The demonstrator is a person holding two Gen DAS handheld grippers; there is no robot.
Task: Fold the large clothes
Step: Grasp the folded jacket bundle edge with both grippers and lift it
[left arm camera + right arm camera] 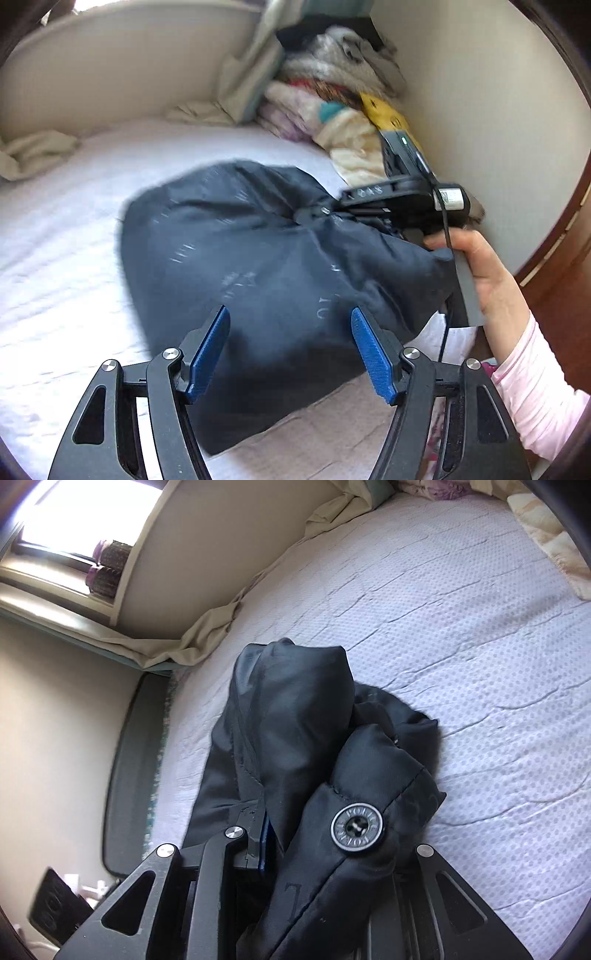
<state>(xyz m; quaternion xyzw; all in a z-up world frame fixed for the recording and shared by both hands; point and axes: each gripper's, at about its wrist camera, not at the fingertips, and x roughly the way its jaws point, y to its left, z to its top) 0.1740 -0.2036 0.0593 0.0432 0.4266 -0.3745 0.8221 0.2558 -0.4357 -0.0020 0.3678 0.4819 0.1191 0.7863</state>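
A dark navy padded jacket (258, 258) lies bunched on the pale dotted bed sheet (66, 240). In the left wrist view my left gripper (289, 314) hangs just above the jacket's near part. Its blue pads (208, 350) stand wide apart with nothing pressed between them. My right gripper (314, 213), held by a hand in a pink sleeve (532, 387), pinches the jacket's right side. In the right wrist view the right gripper (295, 834) is shut on the jacket (295, 720). Fabric with a round metal button (357, 828) drapes over its right finger and hides it.
A heap of folded blankets and clothes (332, 92) fills the far corner against the beige wall. Crumpled beige bedding (207, 635) runs along the bed's far edge. A dark mat (129, 775) lies beside the bed, and purple pots (107, 568) stand on a window sill.
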